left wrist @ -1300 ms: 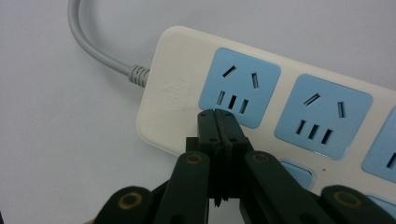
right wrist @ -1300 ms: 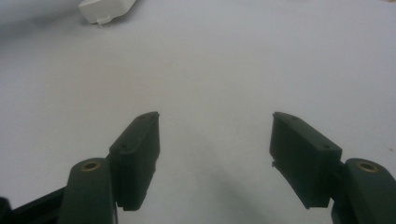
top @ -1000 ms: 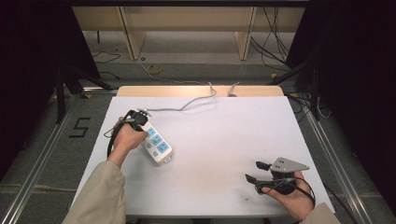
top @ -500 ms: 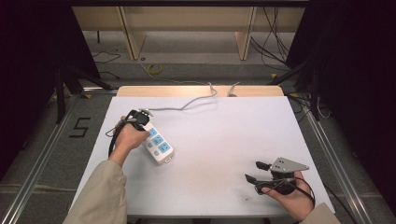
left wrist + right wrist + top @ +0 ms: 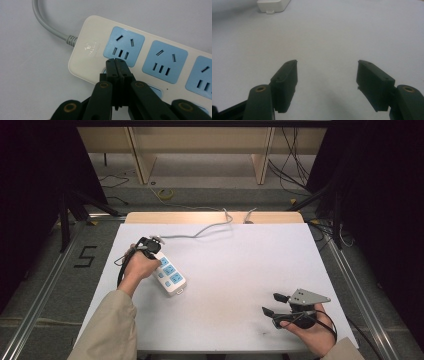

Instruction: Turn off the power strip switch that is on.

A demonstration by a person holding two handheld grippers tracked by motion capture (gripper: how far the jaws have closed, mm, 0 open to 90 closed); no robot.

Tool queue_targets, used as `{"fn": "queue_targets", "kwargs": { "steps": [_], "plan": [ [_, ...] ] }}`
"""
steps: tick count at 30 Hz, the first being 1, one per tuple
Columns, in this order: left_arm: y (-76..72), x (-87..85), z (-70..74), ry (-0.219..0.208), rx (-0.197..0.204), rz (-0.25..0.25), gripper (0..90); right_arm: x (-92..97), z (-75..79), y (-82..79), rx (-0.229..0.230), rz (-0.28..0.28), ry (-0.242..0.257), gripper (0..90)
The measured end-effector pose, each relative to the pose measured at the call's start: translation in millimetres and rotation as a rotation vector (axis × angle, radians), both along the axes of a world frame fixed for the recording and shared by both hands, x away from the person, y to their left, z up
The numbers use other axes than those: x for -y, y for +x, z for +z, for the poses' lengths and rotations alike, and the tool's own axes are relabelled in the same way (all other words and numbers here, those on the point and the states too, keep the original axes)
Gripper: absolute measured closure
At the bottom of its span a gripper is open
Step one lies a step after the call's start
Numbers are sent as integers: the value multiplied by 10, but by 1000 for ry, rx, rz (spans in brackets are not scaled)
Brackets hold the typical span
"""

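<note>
A white power strip (image 5: 171,277) with blue sockets lies at the left of the white table (image 5: 240,270), its grey cable (image 5: 200,231) running to the back edge. My left gripper (image 5: 152,248) is over the strip's cable end. In the left gripper view its jaws (image 5: 116,61) are shut together with nothing between them. Their tips rest on the strip (image 5: 90,50) just below the first blue socket (image 5: 126,42), over a small blue button at the near edge. My right gripper (image 5: 274,304) rests at the front right, open and empty (image 5: 327,68), pointing toward the strip's end (image 5: 273,4).
The table's back edge has a wooden strip (image 5: 210,217) where the cable leaves. Cables lie on the floor (image 5: 165,195) beyond, and metal rails (image 5: 45,285) run along both sides. Bare tabletop lies between the two grippers.
</note>
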State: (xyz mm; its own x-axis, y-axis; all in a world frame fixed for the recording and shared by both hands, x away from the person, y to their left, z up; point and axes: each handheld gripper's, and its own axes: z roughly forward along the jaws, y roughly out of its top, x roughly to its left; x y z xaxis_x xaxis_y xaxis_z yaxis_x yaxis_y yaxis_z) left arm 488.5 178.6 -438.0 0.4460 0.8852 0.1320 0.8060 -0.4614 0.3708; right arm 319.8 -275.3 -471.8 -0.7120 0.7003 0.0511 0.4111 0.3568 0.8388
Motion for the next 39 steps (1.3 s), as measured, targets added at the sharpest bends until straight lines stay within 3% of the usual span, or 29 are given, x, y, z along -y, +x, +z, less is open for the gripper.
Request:
{"fn": "queue_targets", "kwargs": {
  "steps": [12,39],
  "plan": [
    [22,32,6,24,-16,-5,899,-3,0,-1,0,3,-2,342],
    [31,36,-3,21,-21,3,899,-2,-1,-1,2,4,-4,343]
  ]
}}
